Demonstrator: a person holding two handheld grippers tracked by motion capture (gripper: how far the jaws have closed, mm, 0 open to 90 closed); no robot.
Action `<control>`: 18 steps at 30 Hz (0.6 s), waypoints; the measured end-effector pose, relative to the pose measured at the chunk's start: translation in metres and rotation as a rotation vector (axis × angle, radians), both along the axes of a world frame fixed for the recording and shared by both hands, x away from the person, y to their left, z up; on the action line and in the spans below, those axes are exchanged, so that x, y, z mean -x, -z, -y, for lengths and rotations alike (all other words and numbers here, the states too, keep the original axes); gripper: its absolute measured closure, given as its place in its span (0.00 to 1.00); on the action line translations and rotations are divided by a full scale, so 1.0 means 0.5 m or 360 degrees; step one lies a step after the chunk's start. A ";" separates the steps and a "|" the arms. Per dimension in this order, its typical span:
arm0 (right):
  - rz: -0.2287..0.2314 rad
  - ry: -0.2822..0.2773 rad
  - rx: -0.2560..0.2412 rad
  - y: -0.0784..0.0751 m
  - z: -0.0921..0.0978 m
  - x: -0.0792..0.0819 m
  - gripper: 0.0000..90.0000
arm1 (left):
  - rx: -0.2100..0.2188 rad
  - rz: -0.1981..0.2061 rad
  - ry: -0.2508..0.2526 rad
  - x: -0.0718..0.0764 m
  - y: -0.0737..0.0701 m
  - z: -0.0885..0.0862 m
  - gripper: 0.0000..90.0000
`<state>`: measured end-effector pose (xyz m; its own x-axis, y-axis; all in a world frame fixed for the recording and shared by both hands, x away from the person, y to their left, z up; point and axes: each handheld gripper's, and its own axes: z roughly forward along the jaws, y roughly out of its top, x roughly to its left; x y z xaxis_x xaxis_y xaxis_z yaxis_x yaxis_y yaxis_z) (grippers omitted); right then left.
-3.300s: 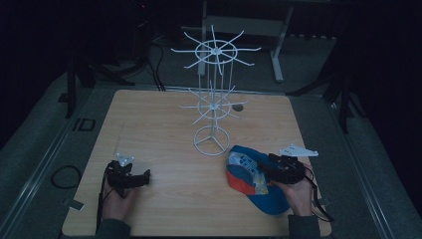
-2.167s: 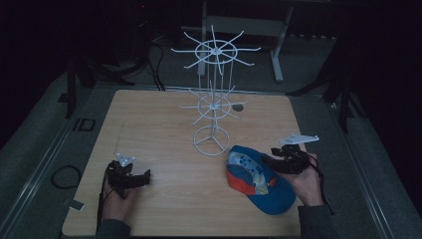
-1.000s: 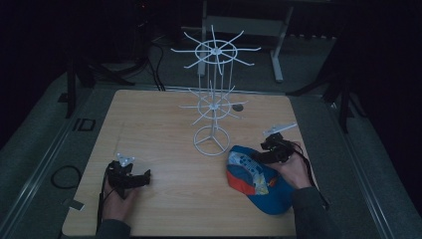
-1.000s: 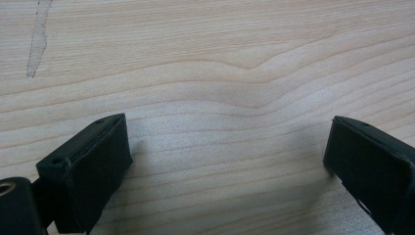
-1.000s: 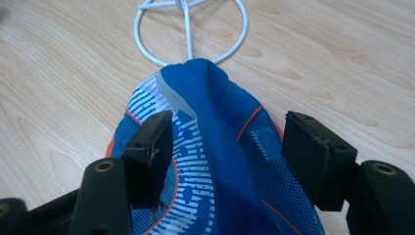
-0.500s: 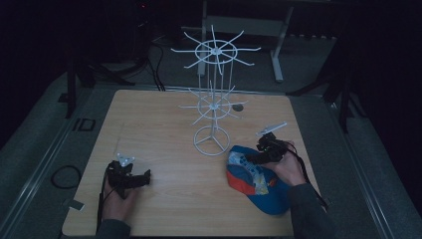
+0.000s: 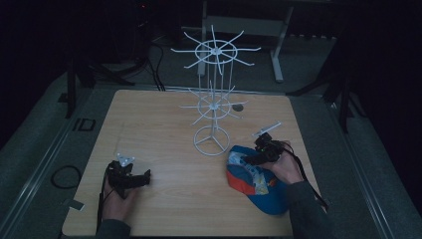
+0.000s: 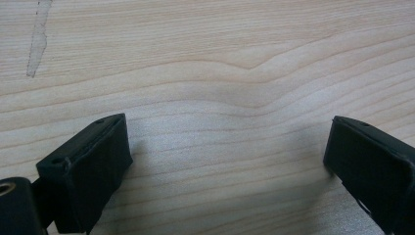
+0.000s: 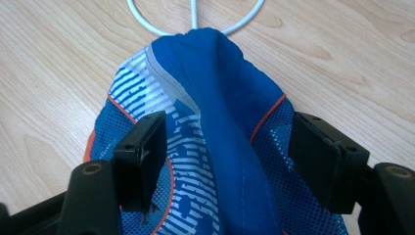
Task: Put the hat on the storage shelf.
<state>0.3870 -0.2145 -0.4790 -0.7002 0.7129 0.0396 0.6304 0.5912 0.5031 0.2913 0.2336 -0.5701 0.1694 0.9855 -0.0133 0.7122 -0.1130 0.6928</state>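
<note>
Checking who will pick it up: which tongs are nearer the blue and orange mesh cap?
Right. The right tongs straddle the blue and orange mesh cap, jaws open; the left tongs rest far across the wooden table.

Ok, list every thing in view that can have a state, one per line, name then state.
left gripper: open, jaws wide apart over bare wood, holding nothing.
right gripper: open, jaws either side of a raised fold of the cap.
cap: lying crumpled on the table, next to the rack's base ring.
rack: upright, nothing on its arms.
</note>
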 end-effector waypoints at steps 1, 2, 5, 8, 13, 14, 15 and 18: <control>0.0000 -0.0007 0.0008 0.001 0.000 0.000 0.34 | 0.0000 0.0000 0.0000 0.000 0.000 0.000 0.04; -0.0002 -0.0005 0.0016 0.002 -0.001 0.000 0.34 | 0.0000 0.0000 0.0000 0.000 0.000 0.000 0.04; -0.0014 -0.0003 0.0029 0.005 -0.003 0.000 0.34 | -0.0001 0.0000 0.0000 0.000 0.000 0.000 0.04; -0.0028 -0.0005 0.0043 0.008 -0.003 -0.002 0.34 | 0.0000 -0.0001 0.0001 0.000 0.000 0.000 0.04; -0.0044 -0.0004 0.0079 0.014 -0.005 -0.005 0.35 | 0.0000 0.0000 0.0000 0.000 0.000 0.000 0.04; -0.0052 -0.0003 0.0087 0.017 -0.005 -0.006 0.36 | 0.0000 -0.0001 0.0001 0.000 0.000 0.000 0.04; -0.0058 -0.0004 0.0096 0.018 -0.005 -0.006 0.38 | 0.0000 -0.0001 0.0000 0.000 0.000 0.000 0.04; -0.0070 0.0003 0.0138 0.025 -0.007 -0.008 0.43 | 0.0000 0.0000 0.0000 0.000 0.000 0.000 0.04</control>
<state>0.3913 -0.2111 -0.4913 -0.6980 0.7161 0.0084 0.6517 0.6302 0.4221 0.2913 0.2336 -0.5701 0.1696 0.9854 -0.0132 0.7123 -0.1134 0.6926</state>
